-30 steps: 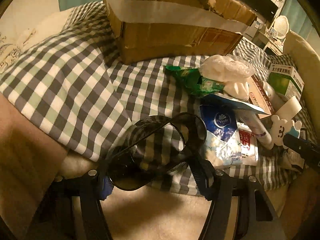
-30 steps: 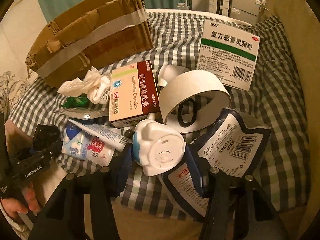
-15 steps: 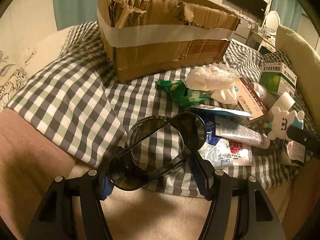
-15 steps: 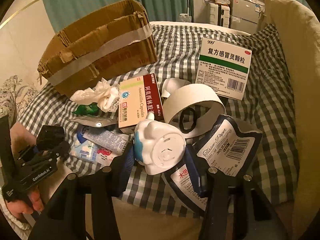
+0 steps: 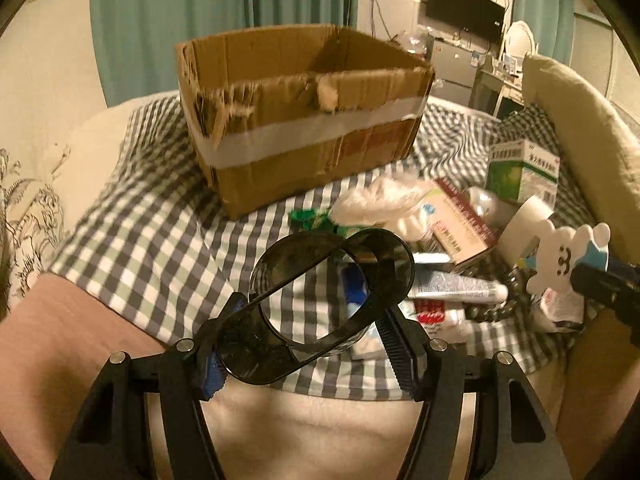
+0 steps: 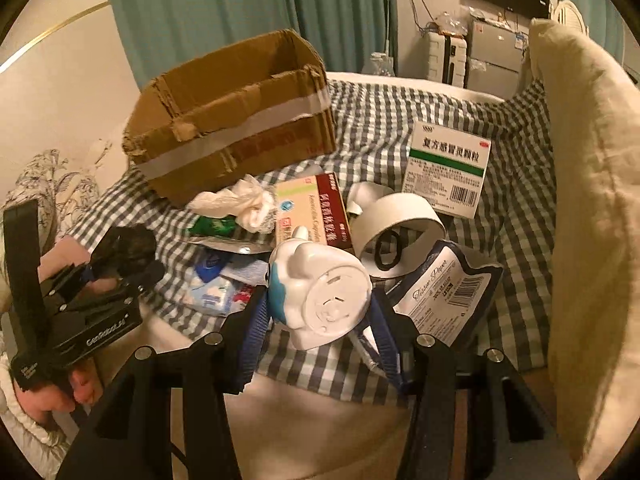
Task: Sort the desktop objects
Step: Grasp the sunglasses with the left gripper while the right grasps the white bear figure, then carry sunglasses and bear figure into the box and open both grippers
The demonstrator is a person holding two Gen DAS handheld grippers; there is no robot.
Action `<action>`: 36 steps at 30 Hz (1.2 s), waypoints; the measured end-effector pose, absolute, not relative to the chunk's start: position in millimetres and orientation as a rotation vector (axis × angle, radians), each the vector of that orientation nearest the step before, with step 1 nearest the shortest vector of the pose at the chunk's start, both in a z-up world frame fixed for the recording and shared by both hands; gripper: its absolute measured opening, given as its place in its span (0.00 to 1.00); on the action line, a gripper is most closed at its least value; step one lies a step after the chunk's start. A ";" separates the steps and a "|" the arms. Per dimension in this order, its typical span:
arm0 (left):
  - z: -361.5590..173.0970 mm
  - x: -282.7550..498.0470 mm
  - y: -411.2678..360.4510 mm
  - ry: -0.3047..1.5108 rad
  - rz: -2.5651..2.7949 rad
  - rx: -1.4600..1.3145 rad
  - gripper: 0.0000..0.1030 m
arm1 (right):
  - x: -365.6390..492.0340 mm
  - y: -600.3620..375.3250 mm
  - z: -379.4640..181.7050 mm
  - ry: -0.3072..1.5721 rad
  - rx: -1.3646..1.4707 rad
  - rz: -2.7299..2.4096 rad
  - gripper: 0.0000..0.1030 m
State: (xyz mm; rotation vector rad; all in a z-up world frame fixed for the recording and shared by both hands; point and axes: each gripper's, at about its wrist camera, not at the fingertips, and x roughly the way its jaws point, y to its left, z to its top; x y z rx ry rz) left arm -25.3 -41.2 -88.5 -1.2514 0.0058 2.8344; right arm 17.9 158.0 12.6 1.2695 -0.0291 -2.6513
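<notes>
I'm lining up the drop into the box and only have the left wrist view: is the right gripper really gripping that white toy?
Observer: Yes, the right gripper is shut on the white toy, with a pad on each side.
Operator: What's just past it?
Observer: A tissue pack lies on the cloth to its right.
Operator: Is the white ring empty?
Observer: No, a black hair tie lies inside the white ring.

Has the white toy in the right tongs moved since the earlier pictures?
Yes. The white toy, gripped in the right tongs, has risen: it now hides part of the red medicine box, which earlier showed whole beyond it.
</notes>
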 end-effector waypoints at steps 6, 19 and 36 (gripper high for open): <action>-61.8 -30.8 -40.7 -0.001 2.844 -1.186 0.65 | 20.5 148.4 46.9 -0.003 1.184 -2.647 0.48; 8.7 -78.8 -68.6 -0.093 2.912 -0.980 0.65 | -38.1 95.9 105.5 0.044 0.994 -2.587 0.48; -1.0 -185.1 -87.7 -0.071 2.924 -1.022 0.65 | -154.2 53.8 93.6 0.054 0.998 -2.551 0.48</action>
